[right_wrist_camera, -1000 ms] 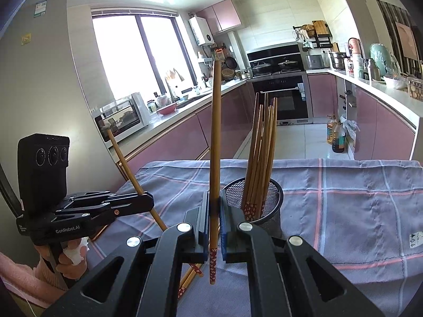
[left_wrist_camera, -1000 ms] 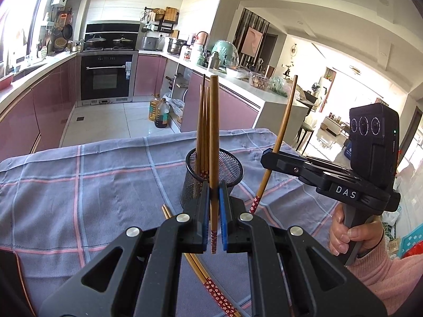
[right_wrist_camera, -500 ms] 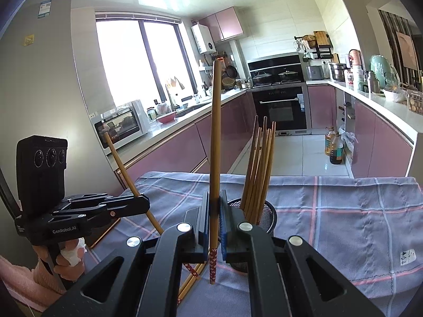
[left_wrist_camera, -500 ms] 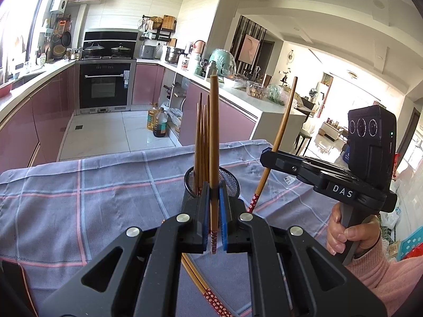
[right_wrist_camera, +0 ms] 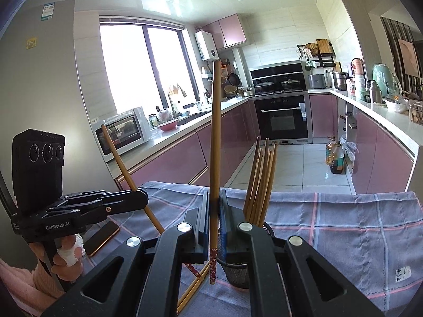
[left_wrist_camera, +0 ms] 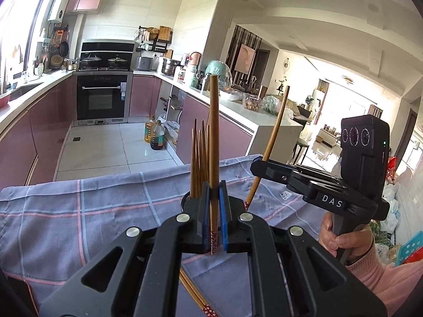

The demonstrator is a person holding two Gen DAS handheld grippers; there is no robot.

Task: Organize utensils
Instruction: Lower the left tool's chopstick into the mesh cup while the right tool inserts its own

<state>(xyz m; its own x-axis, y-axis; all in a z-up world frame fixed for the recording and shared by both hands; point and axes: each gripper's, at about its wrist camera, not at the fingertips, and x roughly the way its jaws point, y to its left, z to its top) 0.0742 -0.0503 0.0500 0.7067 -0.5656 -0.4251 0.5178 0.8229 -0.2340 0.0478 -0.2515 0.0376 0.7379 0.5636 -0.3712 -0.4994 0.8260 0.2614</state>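
The jaws of the left gripper are pinching one wooden chopstick near its patterned lower end; the chopstick stands nearly upright, its plain end high above the jaws. The jaws of the right gripper are likewise clamped on a second chopstick, held upright with its red-patterned end hanging just below the pads.

The mesh holder stands on the counter directly beyond both grippers. In the left wrist view only a sliver of its rim shows behind the jaws. In the right wrist view it sits just right of the held chopstick. It contains a bundle of chopsticks standing tip-up and leaning slightly.

Loose chopsticks lie flat on the checked cloth left of the holder, partly under the jaws. A phone lies on the cloth further left of the holder. A hand in a pink sleeve grips the right gripper's handle, right of the holder.
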